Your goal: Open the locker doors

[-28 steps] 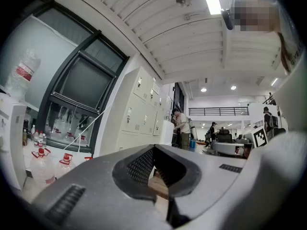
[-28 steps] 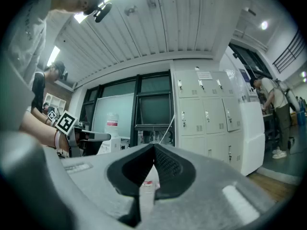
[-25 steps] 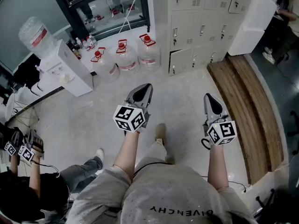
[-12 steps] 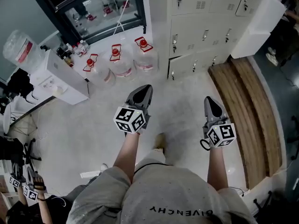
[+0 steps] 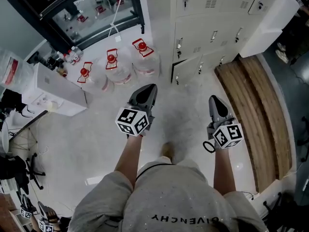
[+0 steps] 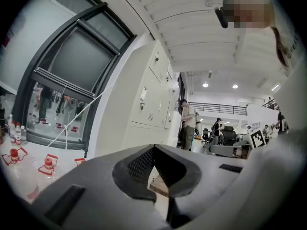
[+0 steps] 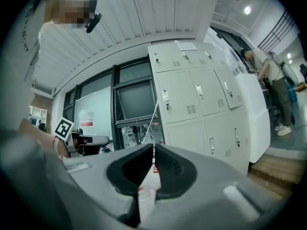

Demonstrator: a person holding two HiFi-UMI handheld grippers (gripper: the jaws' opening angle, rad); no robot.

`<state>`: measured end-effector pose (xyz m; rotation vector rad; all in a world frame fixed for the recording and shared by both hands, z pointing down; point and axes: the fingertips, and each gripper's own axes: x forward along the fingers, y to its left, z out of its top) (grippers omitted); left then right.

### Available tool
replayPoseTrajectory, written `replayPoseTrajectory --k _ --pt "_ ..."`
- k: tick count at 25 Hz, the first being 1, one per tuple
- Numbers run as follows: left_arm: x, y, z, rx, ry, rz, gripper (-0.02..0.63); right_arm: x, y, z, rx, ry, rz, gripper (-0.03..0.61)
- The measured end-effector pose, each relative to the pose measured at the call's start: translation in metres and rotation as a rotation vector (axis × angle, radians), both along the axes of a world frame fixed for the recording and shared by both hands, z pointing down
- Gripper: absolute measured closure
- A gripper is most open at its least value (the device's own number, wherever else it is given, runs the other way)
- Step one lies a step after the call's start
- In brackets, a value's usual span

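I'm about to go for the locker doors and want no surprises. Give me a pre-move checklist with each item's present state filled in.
1. Left gripper empty, jaws together: ok.
2. Right gripper empty, jaws together: ok.
3. Lockers in front of both grippers: ok.
4. Lockers within reach: not ok; a stretch of floor lies between them and the grippers.
5. Water jugs off the path, left of the lockers: ok.
6. Doors unlocked: cannot tell.
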<state>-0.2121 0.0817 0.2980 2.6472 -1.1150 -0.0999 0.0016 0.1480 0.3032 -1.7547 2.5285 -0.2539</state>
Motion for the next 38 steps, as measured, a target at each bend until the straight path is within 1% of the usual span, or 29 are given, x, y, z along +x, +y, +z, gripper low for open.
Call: replayPoseTrajectory --k 5,10,14,18,22,27,33,38 --pt "-0.002 -0.031 0.022 -0.033 -0.004 0.007 0.615 -0.007 -0.035 0.025 -0.041 -0.02 -0.014 0.555" --pt "0.004 -0.064 0.046 -0.063 -0.003 -0.008 0.615 -0.007 -0.076 0.053 -0.074 -0.033 -0.048 0.546" --pt "0.012 -0.095 0.06 -0.08 -0.007 -0.024 0.615 -0.008 -0.119 0.072 -0.096 -0.058 -0.079 0.535" --pt "0.022 -0.133 0.074 -0.106 -0.012 -0.05 0.615 -0.012 -0.169 0.089 -0.123 -0.075 -0.139 0.523" --pt "0.037 -0.171 0.09 -0.132 -0.013 -0.076 0.615 -0.015 -0.218 0.108 -0.152 -0.066 -0.21 0.506" --pt "0.058 -0.211 0.118 -0.163 -0.015 -0.091 0.615 -0.018 -0.272 0.136 -0.179 -0.05 -0.274 0.486" --pt "0.077 -0.251 0.146 -0.181 -0.006 -0.123 0.615 -0.026 -0.327 0.173 -0.198 -0.022 -0.33 0.463" --pt "0.084 -0.275 0.168 -0.182 0.002 -0.145 0.615 -0.039 -0.365 0.201 -0.194 0.011 -0.36 0.446"
